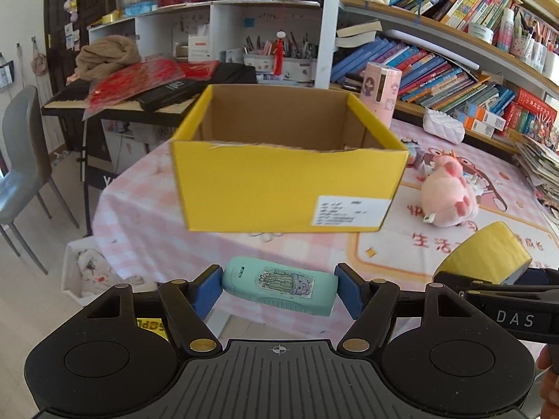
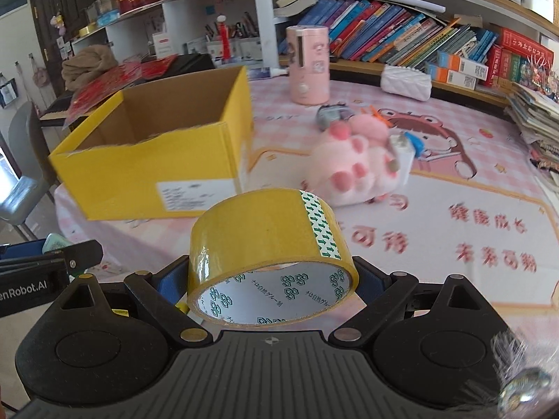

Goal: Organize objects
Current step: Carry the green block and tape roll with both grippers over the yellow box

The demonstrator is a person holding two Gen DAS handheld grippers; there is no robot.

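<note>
My left gripper [image 1: 279, 288] is shut on a teal device with a cactus sticker [image 1: 279, 286], held crosswise above the table's near edge, in front of the open yellow cardboard box [image 1: 279, 188]. My right gripper [image 2: 272, 279] is shut on a yellow tape roll [image 2: 269, 244], which also shows in the left wrist view [image 1: 485, 255]. The box stands to its front left in the right wrist view [image 2: 153, 171]. A pink plush toy [image 1: 447, 195] lies right of the box; it also shows in the right wrist view [image 2: 353, 171].
A pink cylinder container [image 2: 309, 66] stands behind the box. A white quilted pouch [image 2: 405, 82] and small items [image 2: 332, 113] lie on the pink tablecloth [image 2: 454, 192]. Bookshelves [image 1: 436, 66] line the back; a paper stack [image 2: 534, 118] sits at right. A grey chair [image 1: 21, 160] and keyboard [image 1: 70, 99] stand left.
</note>
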